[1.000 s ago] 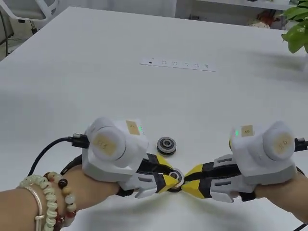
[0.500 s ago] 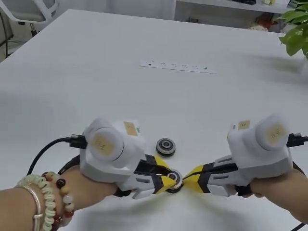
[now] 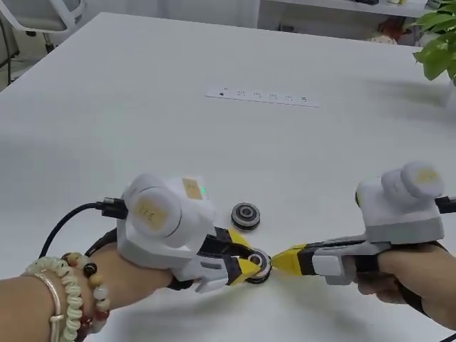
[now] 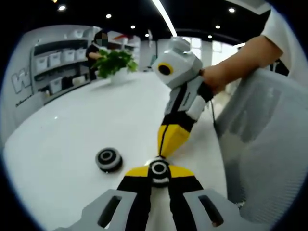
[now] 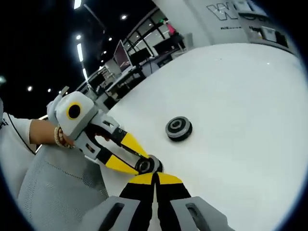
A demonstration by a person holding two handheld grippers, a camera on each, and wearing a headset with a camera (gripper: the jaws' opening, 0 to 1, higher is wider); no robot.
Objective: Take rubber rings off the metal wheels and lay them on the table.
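In the head view, your left claw [image 3: 249, 265] clamps a wheel [image 3: 259, 261] at the near side of the desk [image 3: 142, 107]. Your right claw [image 3: 278, 260], jaws pressed together, touches the wheel's right edge. A second wheel [image 3: 246, 214] lies just beyond.

The left gripper view shows the wheel gripped between narrow jaws.

In the right gripper view the tips meet the rim; whether they pinch the rubber ring [image 5: 139, 166] I cannot tell. If they don't, a pull will likely slide them off. A hard yank could twist the wheel loose.
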